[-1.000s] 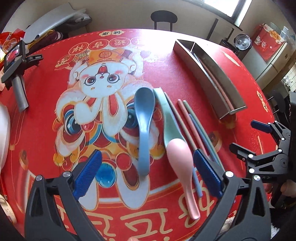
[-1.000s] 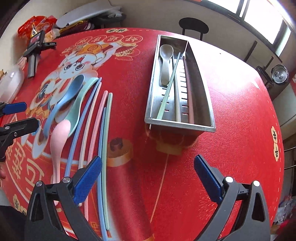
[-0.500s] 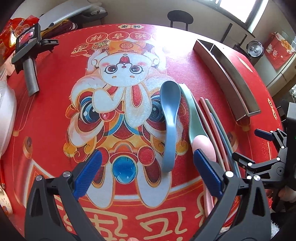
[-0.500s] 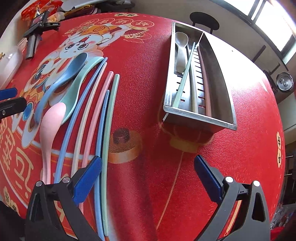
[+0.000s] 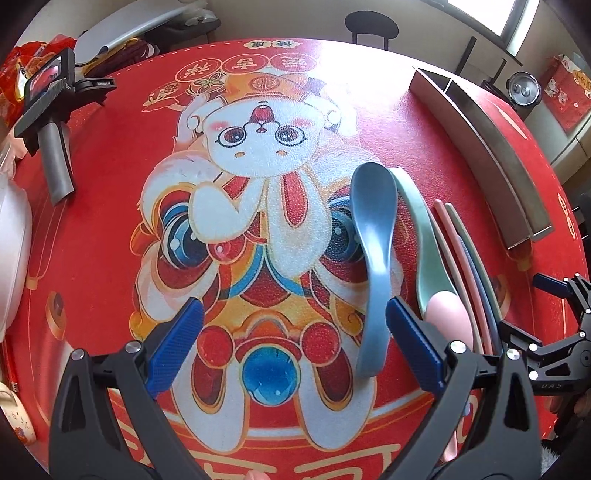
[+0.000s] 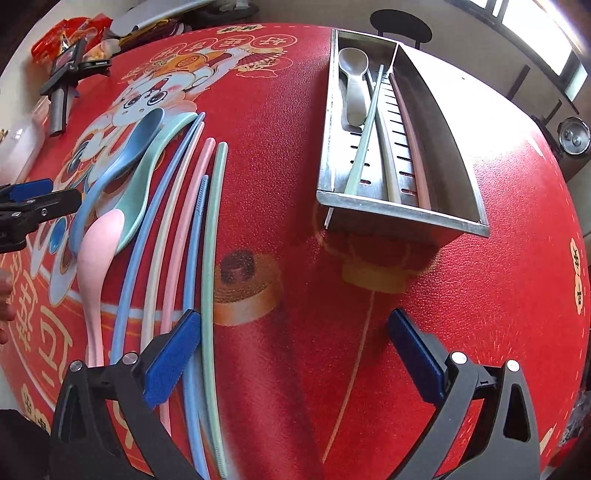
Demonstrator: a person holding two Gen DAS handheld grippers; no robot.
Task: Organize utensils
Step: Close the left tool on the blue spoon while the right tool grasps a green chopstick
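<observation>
A blue spoon (image 5: pixel 371 236) lies on the red tablecloth, its handle just inside the right finger of my open left gripper (image 5: pixel 295 347). Beside it lie a green spoon (image 5: pixel 421 229), a pink spoon (image 5: pixel 448 317) and several coloured chopsticks (image 5: pixel 465 251). In the right wrist view the same blue spoon (image 6: pixel 122 166), green spoon (image 6: pixel 155 162), pink spoon (image 6: pixel 96 254) and chopsticks (image 6: pixel 192 229) lie left of my open, empty right gripper (image 6: pixel 291 350). The steel utensil tray (image 6: pixel 454 140) holds a grey spoon (image 6: pixel 354 85) and three chopsticks.
A camera on a grey handle (image 5: pixel 48 122) lies at the far left of the table. A white container (image 5: pixel 11 251) sits at the left edge. Snack bags (image 6: pixel 62 37) and a black stool (image 5: pixel 371 24) lie beyond the table. My right gripper (image 5: pixel 554 332) shows at the left view's right edge.
My left gripper has shifted left, so the spoons now sit at its right finger instead of between the fingers. My right gripper has moved closer to the chopsticks and tray.
</observation>
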